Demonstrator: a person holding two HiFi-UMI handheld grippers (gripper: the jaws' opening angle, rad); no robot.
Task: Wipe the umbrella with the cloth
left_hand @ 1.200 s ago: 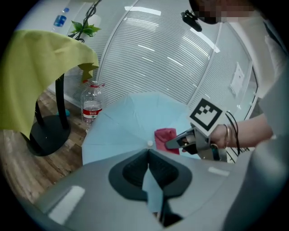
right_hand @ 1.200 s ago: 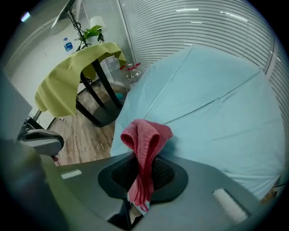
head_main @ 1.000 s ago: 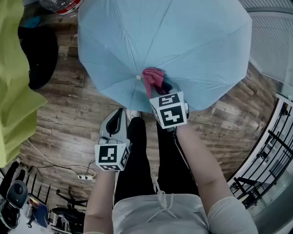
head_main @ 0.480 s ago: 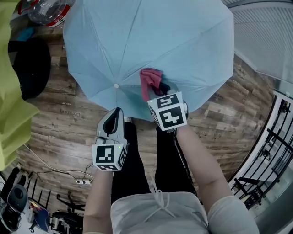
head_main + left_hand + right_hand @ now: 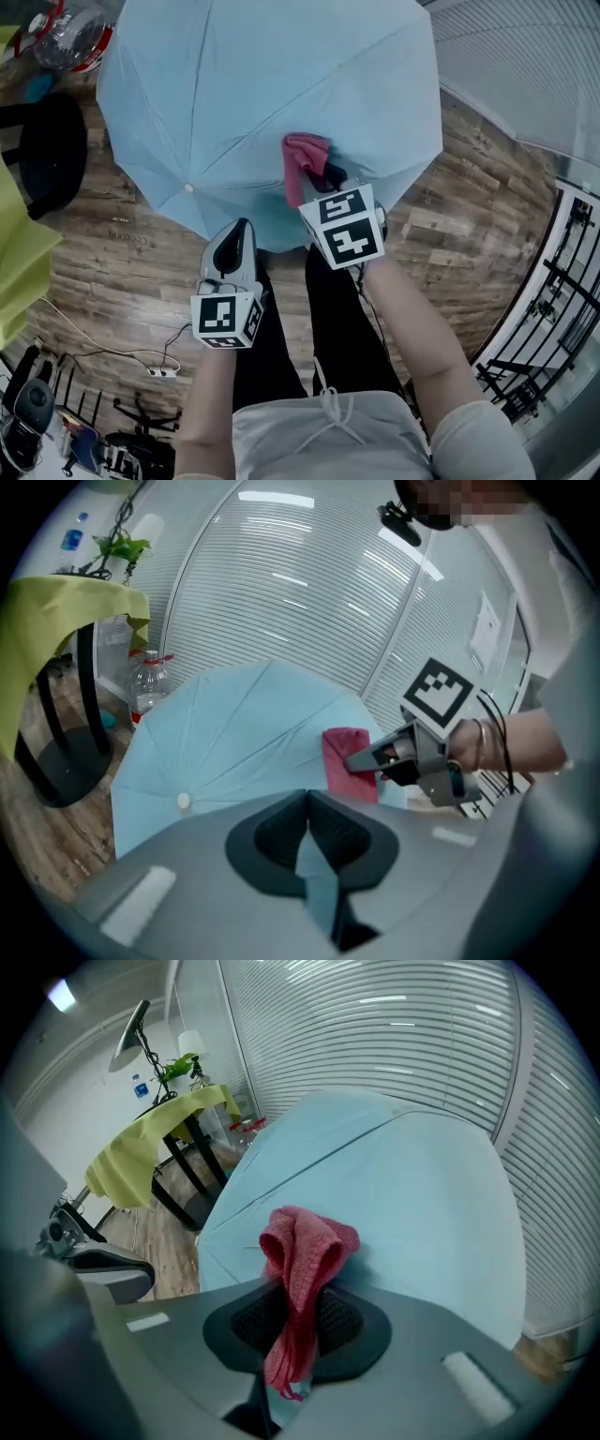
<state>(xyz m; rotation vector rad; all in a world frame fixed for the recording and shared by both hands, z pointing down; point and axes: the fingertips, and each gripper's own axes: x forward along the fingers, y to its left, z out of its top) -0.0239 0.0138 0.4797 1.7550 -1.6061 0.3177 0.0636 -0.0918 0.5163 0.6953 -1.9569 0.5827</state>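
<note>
Umbrella (image 5: 272,103) open, pale blue canopy spread above the wooden floor (image 5: 112,281) in front of the person's legs. Right gripper (image 5: 298,1312) has its jaws clamped on the pink cloth (image 5: 305,1241), whose bunched end lies against the canopy close to the near rim. Left gripper (image 5: 307,832) is pinched tight on the canopy's edge fabric, just beside the right one.
</note>
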